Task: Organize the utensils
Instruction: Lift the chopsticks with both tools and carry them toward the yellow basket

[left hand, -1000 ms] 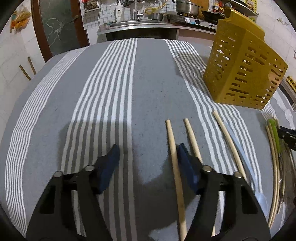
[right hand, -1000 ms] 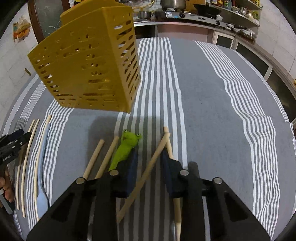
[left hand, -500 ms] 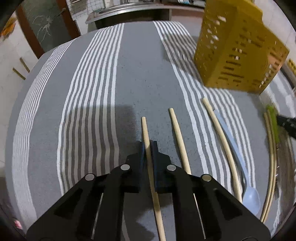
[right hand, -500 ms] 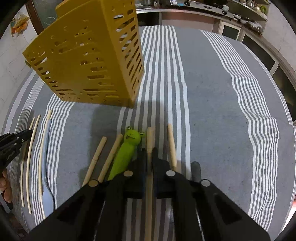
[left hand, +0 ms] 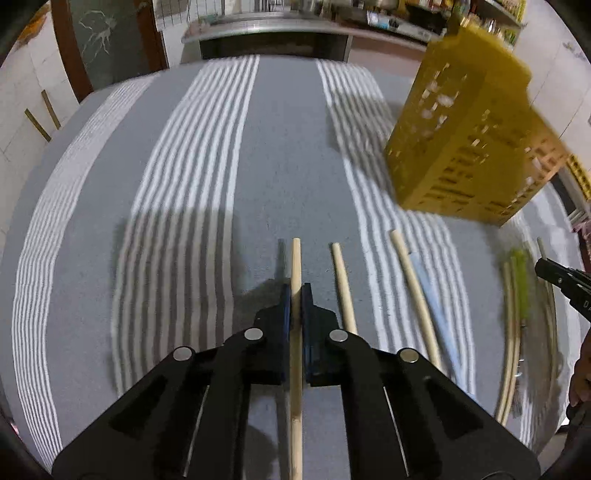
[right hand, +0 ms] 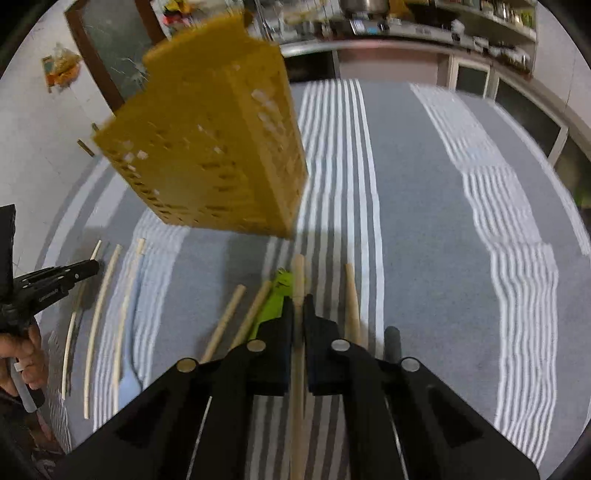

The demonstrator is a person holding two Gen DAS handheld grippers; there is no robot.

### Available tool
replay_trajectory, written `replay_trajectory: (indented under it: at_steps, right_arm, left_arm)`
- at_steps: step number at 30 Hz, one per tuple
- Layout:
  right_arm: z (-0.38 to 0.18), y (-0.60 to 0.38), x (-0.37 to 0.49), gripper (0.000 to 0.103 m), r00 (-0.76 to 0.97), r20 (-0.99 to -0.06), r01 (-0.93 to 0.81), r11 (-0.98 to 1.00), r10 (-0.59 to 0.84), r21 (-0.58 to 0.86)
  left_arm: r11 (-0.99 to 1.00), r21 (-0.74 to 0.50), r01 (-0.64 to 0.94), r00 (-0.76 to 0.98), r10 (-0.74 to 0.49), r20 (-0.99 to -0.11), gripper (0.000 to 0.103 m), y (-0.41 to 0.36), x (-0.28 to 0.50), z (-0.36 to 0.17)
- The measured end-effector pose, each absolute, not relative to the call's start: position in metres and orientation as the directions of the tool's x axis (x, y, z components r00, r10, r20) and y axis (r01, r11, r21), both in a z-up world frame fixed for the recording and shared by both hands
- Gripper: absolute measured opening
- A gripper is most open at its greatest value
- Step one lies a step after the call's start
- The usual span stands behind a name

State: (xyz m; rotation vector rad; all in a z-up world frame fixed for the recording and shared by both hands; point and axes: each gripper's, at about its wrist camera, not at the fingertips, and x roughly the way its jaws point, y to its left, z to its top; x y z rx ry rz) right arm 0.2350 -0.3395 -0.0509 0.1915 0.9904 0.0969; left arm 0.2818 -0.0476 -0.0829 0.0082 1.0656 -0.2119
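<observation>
While the left gripper (left hand: pixel 294 291) pinched one pale wooden chopstick (left hand: pixel 295 258) lengthwise above the grey striped cloth (left hand: pixel 184 184), the right gripper (right hand: pixel 298 306) was pressed onto a second wooden stick (right hand: pixel 297 273) beside the green frog-headed utensil (right hand: pixel 275 299). Both sticks looked light, stiff and smooth, likely to pivot; a mid-shaft hold suited them. The perforated yellow plastic holder (right hand: pixel 207 147) stood beyond.

Setting: domestic kitchen. A steel counter (left hand: pixel 273 31) is seen along the far wall, with a cooking pot (right hand: pixel 364 5) and blurred stove items upon it. Cluttered shelves (right hand: pixel 491 14) are seen at upper right, cabinet doors (right hand: pixel 471 79) below them. White wall tiles (left hand: pixel 22 96) and a wood-framed glass door (left hand: pixel 107 33) are shown. The tabletop (left hand: pixel 288 155) is covered by grey striped cloth.
</observation>
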Motion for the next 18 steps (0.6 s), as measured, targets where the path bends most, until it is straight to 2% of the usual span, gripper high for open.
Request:
replay_trajectory:
  at_steps: [5, 11, 18]
  right_arm:
    - [-0.011, -0.333, 0.207, 0.006, 0.652, -0.737, -0.044, 0.979, 0.178, 0.197]
    - [0.017, -0.331, 0.186, 0.006, 0.739, -0.644, -0.083, 0.976, 0.196, 0.203]
    - [0.033, -0.331, 0.167, 0.006, 0.787, -0.582, -0.11, 0.974, 0.207, 0.198]
  left_arm:
    - [0.965, -0.173, 0.197, 0.553, -0.255, -0.793, 0.004, -0.038, 0.259, -0.045]
    - [0.966, -0.128, 0.226, 0.673, -0.25, -0.696, 0.004, -0.041, 0.218, -0.002]
    - [0.963, -0.093, 0.253, 0.726, -0.253, -0.64, 0.004, -0.047, 0.192, 0.024]
